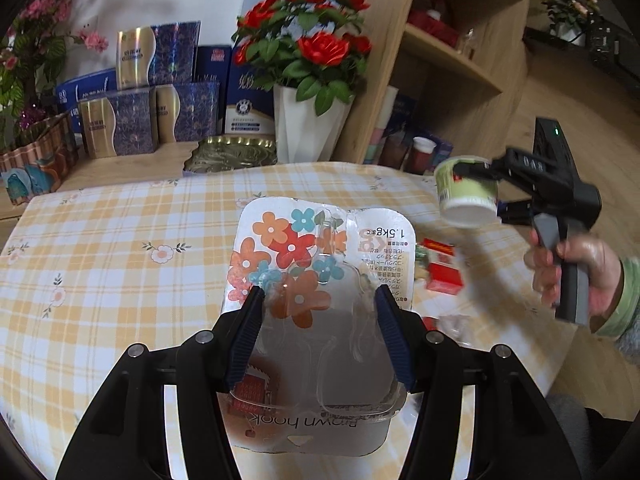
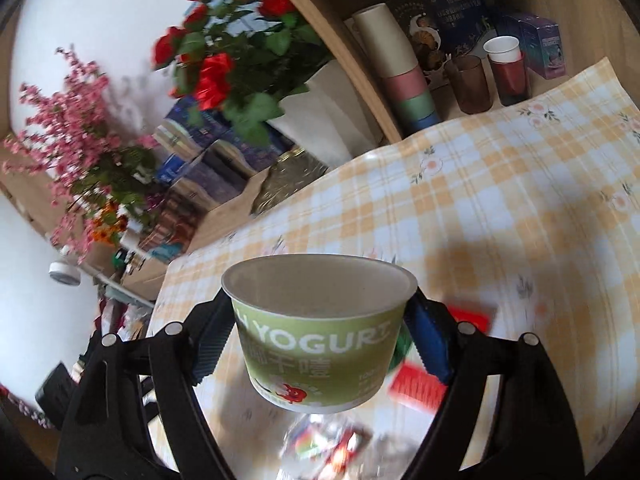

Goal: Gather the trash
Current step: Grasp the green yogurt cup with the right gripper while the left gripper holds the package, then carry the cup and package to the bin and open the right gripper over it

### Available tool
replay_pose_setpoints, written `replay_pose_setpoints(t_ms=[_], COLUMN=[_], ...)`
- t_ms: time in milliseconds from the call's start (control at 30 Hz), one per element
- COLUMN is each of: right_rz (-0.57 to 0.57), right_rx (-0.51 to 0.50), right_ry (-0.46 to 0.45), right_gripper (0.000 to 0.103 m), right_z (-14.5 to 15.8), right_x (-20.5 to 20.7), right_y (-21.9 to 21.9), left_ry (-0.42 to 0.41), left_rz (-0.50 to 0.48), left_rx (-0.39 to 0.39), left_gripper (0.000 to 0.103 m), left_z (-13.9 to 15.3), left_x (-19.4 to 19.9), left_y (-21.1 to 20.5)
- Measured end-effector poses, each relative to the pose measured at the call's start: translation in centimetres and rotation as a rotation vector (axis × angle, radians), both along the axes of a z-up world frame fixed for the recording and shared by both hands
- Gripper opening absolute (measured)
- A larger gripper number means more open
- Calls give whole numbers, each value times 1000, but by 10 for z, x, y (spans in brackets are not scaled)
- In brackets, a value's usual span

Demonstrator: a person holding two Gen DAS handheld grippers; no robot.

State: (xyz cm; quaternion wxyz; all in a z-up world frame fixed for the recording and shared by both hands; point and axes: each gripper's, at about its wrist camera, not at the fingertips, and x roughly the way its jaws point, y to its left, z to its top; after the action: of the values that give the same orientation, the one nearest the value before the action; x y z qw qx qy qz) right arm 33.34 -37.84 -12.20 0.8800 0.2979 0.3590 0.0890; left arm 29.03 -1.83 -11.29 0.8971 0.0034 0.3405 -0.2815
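Small red wrappers lie blurred beyond reading behind the yogurt cup. The near end of the flowered hook card is hidden between the left gripper's fingers.

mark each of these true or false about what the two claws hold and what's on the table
1. The right claw holds a green yogurt cup. True.
2. The cup is lying on the table. False: it is lifted clear of it.
3. The left claw grips a flowered blister pack. True.
4. The roses are yellow. False: they are red.
5. Red wrappers lie on the table. True.
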Motion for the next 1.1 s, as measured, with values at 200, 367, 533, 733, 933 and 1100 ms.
replay_pose_setpoints(t_ms=[200, 367, 533, 733, 933, 1100], right_rz=[49, 77, 83, 66, 75, 101], right_rx=[37, 14, -1, 20, -39, -117], right_ry=[-14, -34, -49, -52, -64, -78], right_gripper=[78, 78, 78, 78, 78, 78], right_z=[3, 8, 8, -2, -11, -21], right_x=[-61, -109, -151, -201, -243, -272], right_y=[14, 26, 37, 43, 54, 67], left_ry=[-32, -24, -6, -1, 18, 46], left_rz=[-19, -31, -61, -89, -98, -94], left_rx=[-20, -40, -58, -70, -87, -109], left_gripper=[55, 55, 55, 55, 55, 55], left_z=[20, 22, 20, 17, 10, -1], left_x=[-51, -93, -139, -187, -219, -237], left_y=[2, 2, 4, 10, 15, 20])
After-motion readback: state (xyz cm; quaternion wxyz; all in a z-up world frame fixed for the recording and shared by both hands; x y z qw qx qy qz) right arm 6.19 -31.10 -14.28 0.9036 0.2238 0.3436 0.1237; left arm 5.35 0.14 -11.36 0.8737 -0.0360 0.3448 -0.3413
